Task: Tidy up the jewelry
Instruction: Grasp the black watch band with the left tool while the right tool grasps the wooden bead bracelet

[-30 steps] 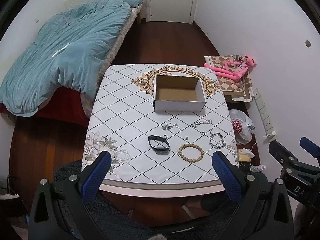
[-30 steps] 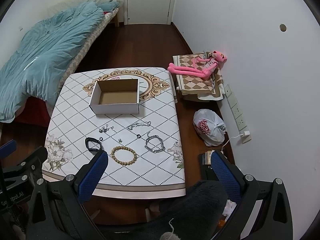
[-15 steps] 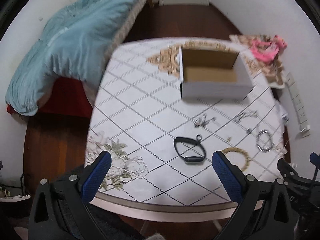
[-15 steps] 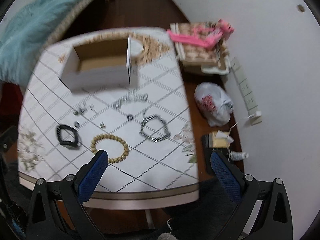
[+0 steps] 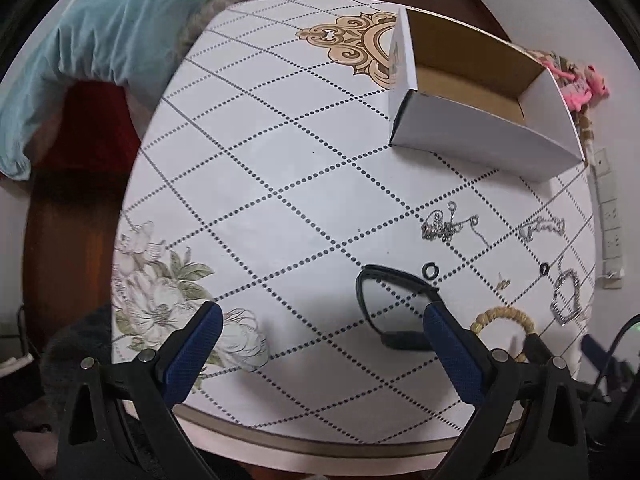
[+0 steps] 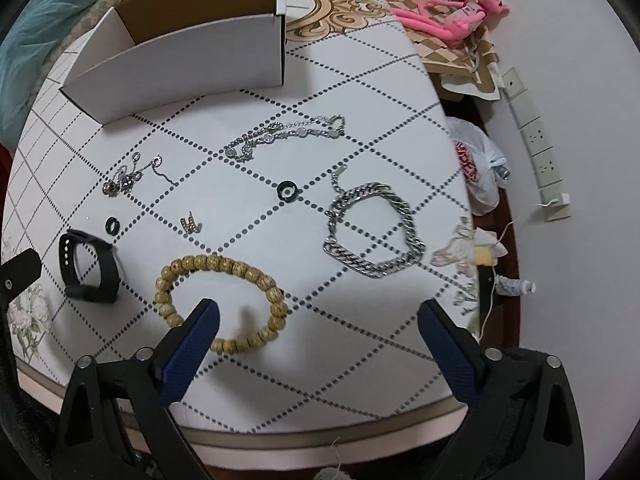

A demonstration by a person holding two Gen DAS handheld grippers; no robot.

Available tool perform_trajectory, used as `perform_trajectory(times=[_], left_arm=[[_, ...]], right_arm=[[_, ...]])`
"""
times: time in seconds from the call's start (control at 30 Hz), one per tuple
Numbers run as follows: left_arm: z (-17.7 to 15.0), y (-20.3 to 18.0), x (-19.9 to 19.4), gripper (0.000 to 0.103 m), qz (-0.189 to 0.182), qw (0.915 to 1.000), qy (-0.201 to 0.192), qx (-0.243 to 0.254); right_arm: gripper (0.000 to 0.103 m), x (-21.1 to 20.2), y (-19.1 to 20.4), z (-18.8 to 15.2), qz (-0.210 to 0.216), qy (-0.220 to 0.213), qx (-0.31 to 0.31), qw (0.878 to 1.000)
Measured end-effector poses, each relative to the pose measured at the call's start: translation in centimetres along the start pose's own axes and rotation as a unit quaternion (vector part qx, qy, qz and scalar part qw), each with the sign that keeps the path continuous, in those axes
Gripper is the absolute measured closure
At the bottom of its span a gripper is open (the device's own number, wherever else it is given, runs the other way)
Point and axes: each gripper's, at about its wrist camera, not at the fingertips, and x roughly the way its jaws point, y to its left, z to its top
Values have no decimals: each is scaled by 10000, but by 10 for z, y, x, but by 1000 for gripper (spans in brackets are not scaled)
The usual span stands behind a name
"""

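Observation:
Jewelry lies on the white patterned table (image 6: 360, 360): a black wristband (image 5: 394, 308) (image 6: 90, 268), a wooden bead bracelet (image 6: 220, 304) (image 5: 502, 320), a heavy silver chain bracelet (image 6: 374, 230), a thin silver chain (image 6: 286, 136), a small tangle of silver pieces (image 6: 130, 176), two black rings (image 6: 287, 191) (image 6: 113, 225) and a small gold charm (image 6: 191, 223). An open white cardboard box (image 5: 476, 108) (image 6: 192, 44) stands behind them. My left gripper (image 5: 320, 332) is open, low over the near table edge, its right finger beside the wristband. My right gripper (image 6: 316, 332) is open, its left finger over the bead bracelet.
A bed with a teal duvet (image 5: 100, 32) stands left of the table. On the right by the wall are a pink plush toy (image 6: 448, 12) on a patterned cushion, a white plastic bag (image 6: 478, 164) and a power strip (image 6: 536, 140). Dark wood floor surrounds the table.
Both grippers have moved forward and down toward the table; the jewelry now looks much larger. Both stay open. Nothing on the table has moved.

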Motion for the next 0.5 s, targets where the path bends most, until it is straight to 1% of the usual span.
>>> perform_trajectory(times=[0.07, 0.17, 0.2, 0.23, 0.3, 0.37, 0.43, 0.47, 0.5], left_arm=[[2, 3, 6, 7, -205, 9997, 85, -87], [4, 5, 16, 21, -520, 9981, 265, -195], [4, 4, 21, 30, -607, 9974, 319, -204], [5, 4, 24, 35, -664, 9970, 341, -185], [6, 1, 33, 36, -689, 9967, 423, -119], [6, -3, 41, 45, -721, 9962, 478, -55], [7, -7, 51, 76, -743, 9957, 550, 37], [8, -9, 52, 77, -724, 9962, 474, 91], [9, -10, 51, 92, -801, 9959, 379, 161]], right_arm=[[27, 6, 2, 2, 37, 28, -8, 10000], [34, 12, 5, 2, 135, 95, -44, 9999], [36, 14, 5, 0, 186, 115, -53, 9997], [42, 17, 6, -2, 245, 169, -59, 9995], [46, 16, 5, -6, 376, 137, 9, 9992], [48, 15, 3, -10, 443, 85, 53, 9990], [48, 14, 4, -11, 440, 39, 36, 9990], [48, 14, 5, -12, 443, 17, 46, 9990], [48, 15, 4, -13, 442, -4, 42, 9990]])
